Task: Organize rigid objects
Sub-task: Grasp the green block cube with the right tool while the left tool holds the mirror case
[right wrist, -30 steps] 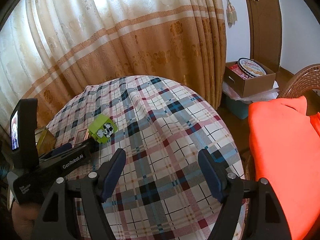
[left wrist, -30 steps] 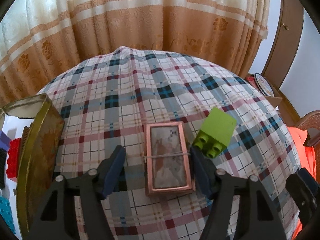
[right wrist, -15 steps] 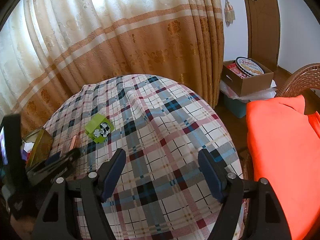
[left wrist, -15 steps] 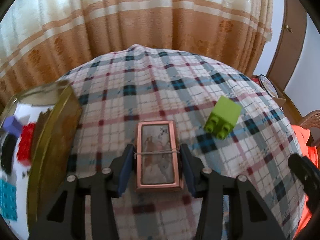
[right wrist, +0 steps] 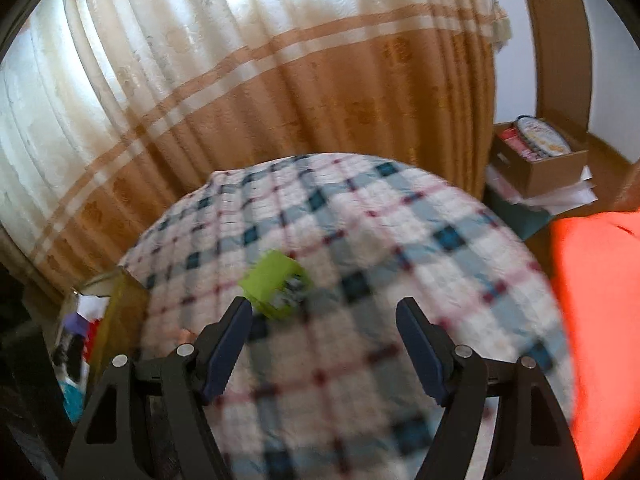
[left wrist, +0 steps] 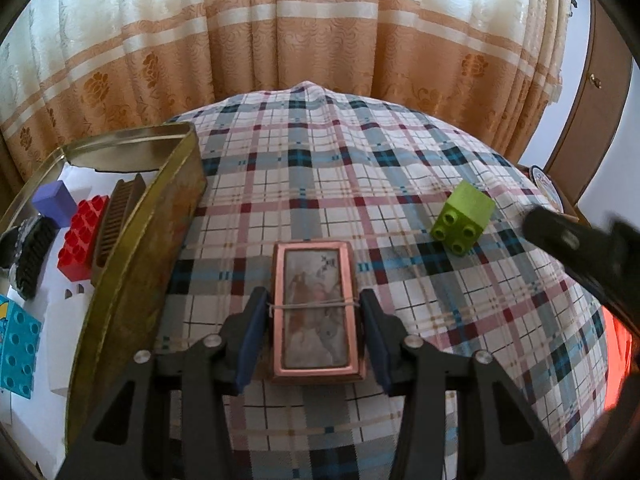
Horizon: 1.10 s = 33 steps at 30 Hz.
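left wrist view: copper-rimmed box (left wrist: pixel 315 307), rubber-banded, clamped by left gripper (left wrist: pixel 315 338).

A flat rectangular copper-rimmed box with a faded picture lid and a rubber band across it (left wrist: pixel 314 307) lay at centre frame. A lime-green plastic building block (left wrist: pixel 464 217) sat tipped on its side at right, studs facing the camera. At left, a gold rectangular tin (left wrist: pixel 136 240) held red, purple and blue blocks.

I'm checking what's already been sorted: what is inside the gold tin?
Inside the gold tin: a purple block, red brick, brown comb, black brush and teal brick on white lining. The near wall hides the rest.
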Each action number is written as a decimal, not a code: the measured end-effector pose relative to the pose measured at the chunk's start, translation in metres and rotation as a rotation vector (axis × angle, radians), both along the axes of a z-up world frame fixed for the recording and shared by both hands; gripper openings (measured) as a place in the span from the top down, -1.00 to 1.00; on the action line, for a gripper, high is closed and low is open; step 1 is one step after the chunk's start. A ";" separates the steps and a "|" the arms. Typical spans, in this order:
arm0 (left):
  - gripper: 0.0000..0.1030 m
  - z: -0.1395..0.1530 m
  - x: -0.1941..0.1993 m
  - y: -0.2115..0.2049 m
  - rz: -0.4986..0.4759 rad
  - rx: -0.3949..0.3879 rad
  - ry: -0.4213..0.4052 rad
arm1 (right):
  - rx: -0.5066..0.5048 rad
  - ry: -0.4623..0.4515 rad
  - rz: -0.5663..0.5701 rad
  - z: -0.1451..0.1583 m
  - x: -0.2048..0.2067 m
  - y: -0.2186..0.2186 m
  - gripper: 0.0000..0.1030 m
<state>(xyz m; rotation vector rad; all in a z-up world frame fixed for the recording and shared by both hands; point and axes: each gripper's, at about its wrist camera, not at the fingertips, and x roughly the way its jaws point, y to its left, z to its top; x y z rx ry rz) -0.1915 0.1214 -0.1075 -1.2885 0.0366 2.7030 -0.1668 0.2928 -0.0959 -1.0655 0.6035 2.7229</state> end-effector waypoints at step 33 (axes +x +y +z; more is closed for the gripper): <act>0.11 0.001 0.000 0.001 0.004 -0.013 0.001 | -0.103 0.063 0.210 -0.003 -0.013 -0.004 0.32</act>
